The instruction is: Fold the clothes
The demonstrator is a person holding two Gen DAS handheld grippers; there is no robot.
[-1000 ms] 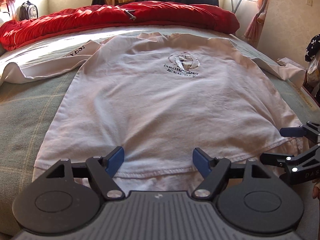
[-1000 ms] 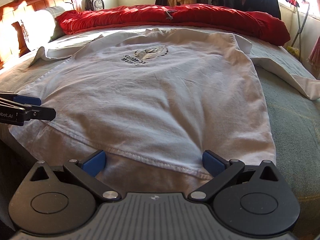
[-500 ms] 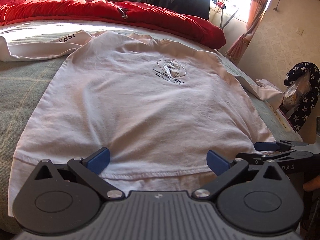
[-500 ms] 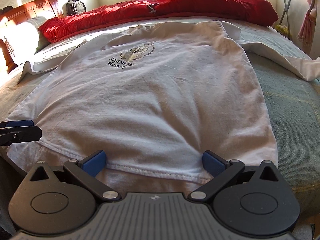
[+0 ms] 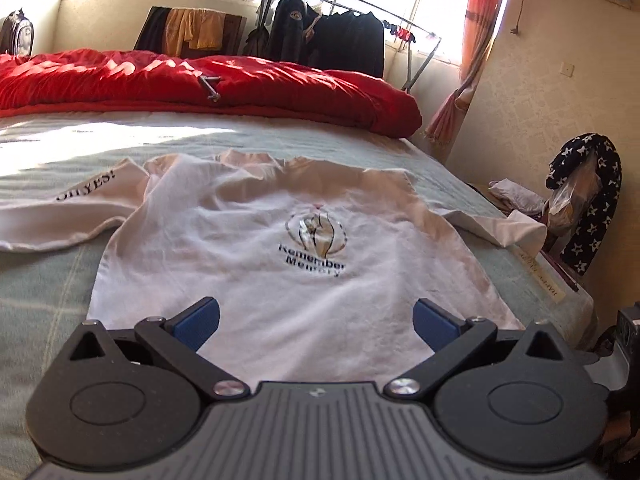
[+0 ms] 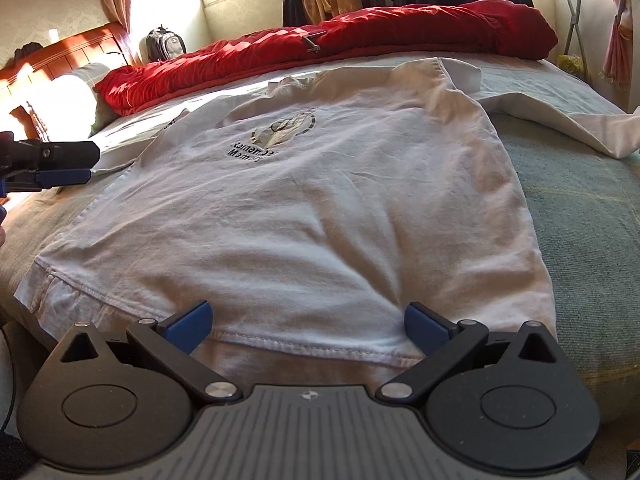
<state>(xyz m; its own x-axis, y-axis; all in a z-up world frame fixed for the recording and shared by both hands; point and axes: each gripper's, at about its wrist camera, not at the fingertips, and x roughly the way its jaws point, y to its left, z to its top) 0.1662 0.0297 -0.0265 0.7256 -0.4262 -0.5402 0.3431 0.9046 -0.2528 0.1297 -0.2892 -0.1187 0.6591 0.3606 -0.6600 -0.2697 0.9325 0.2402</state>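
- A white long-sleeved cotton shirt lies face up and spread flat on the pale green checked bed, its hem toward the bed's near edge and its collar toward the far edge. In my judgement this is laid out so that a first fold can start cleanly.
- The right gripper hangs just over the hem near the bed's near edge, jaws wide and holding nothing; it looks poised to take the hem.
- The left gripper sits higher over the shirt's lower body, jaws likewise wide and empty. In the right wrist view it shows beyond the shirt's left side.
- The shirt bears a dark round emblem with black lettering on the chest. The left sleeve, printed with black letters, stretches toward the bed's left edge; the right sleeve trails to the right edge.
- The cloth is softly creased but not bunched; no fold appears made yet.
- A rumpled red quilt lies along the bed's far edge, well apart from the shirt.
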